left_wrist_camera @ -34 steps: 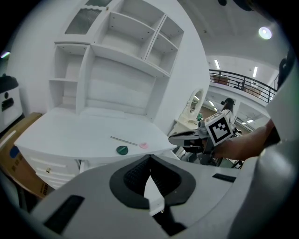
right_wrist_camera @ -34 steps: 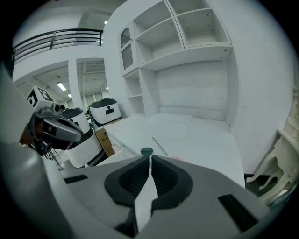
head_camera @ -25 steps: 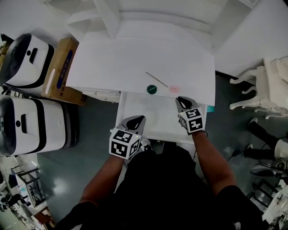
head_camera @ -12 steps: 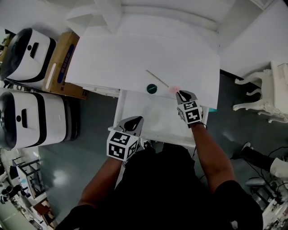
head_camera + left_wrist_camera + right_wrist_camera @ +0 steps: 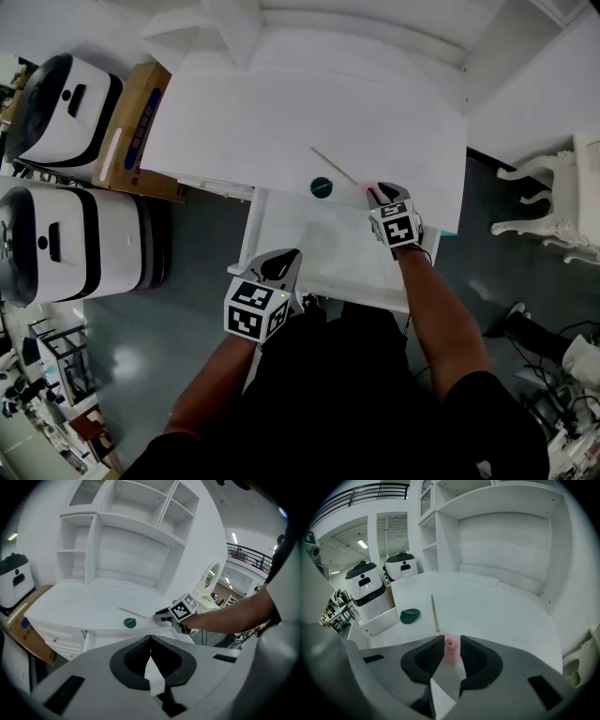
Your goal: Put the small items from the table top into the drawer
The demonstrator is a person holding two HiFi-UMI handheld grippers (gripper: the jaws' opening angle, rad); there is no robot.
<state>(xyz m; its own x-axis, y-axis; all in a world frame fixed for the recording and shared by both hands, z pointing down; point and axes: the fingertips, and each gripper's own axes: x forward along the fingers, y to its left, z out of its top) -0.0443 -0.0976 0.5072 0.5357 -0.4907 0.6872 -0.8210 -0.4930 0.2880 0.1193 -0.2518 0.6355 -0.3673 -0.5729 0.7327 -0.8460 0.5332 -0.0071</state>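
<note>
A small pink item (image 5: 366, 190) lies near the front edge of the white table top (image 5: 281, 112), with a green disc (image 5: 322, 187) and a thin stick (image 5: 333, 165) to its left. My right gripper (image 5: 378, 191) is down at the pink item (image 5: 450, 644); its jaws have just been opening and now straddle the item without clamping it. The open white drawer (image 5: 309, 253) lies below the table edge. My left gripper (image 5: 281, 261) hovers over the drawer's front, shut and empty (image 5: 150, 639). The left gripper view shows the disc (image 5: 130, 622) and the right gripper (image 5: 157, 617).
Two white robot bodies (image 5: 61, 108) (image 5: 70, 248) and a cardboard box (image 5: 131, 131) stand left of the table. A white shelf unit (image 5: 501, 531) rises at the back. A white chair (image 5: 553, 211) stands to the right.
My right gripper has moved forward and down from over the drawer to the pink item at the table edge, and its jaws have opened around it. The left gripper has hardly moved.
</note>
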